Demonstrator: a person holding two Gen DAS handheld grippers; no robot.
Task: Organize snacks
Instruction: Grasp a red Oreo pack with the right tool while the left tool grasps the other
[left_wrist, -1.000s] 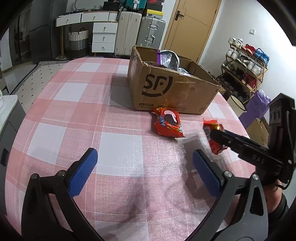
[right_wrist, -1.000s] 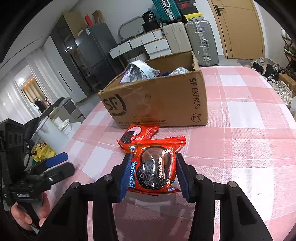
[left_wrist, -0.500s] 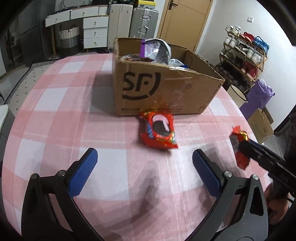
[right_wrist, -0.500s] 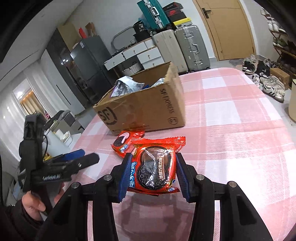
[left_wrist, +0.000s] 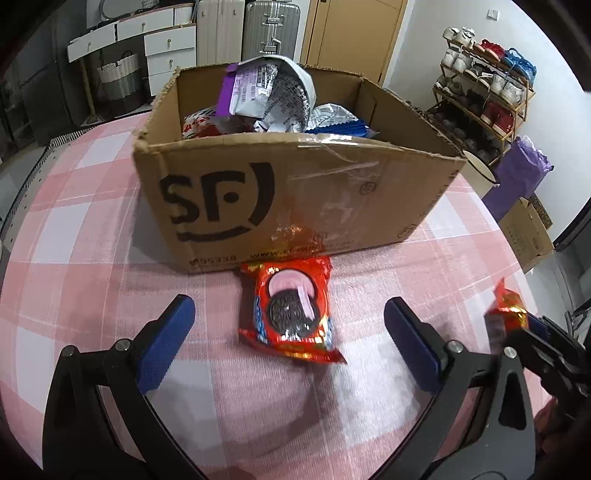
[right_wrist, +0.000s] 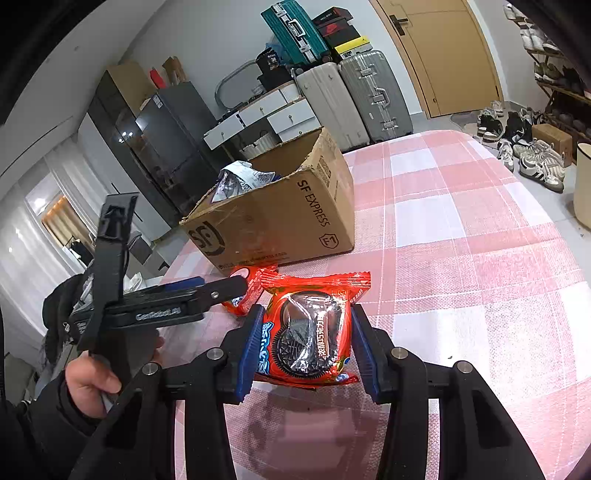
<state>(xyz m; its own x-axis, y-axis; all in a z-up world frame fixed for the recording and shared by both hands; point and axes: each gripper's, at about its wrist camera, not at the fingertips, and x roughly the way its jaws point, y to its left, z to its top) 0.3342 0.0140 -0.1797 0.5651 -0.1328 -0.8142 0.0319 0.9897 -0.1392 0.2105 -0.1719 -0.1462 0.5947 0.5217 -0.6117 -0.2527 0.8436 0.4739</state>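
Note:
A red cookie packet (left_wrist: 291, 314) lies on the pink checked table just in front of the SF cardboard box (left_wrist: 295, 199). My left gripper (left_wrist: 288, 339) is open, its blue pads on either side of the packet. My right gripper (right_wrist: 306, 347) is shut on a second red cookie packet (right_wrist: 314, 328) and holds it above the table; this packet shows at the right edge of the left wrist view (left_wrist: 508, 304). The box (right_wrist: 280, 221) holds several snack bags (left_wrist: 266, 96). The left gripper also shows in the right wrist view (right_wrist: 207, 291), over the lying packet (right_wrist: 243, 288).
The pink checked tablecloth (right_wrist: 461, 229) runs to the right of the box. Suitcases (right_wrist: 354, 99), drawers and a door stand behind the table. A shoe rack (left_wrist: 487, 99) and a purple bag (left_wrist: 517, 177) stand off the table's right side.
My left gripper has moved forward toward the box, and its open fingers now flank the lying packet. My right gripper has drawn back from the box, still holding its packet.

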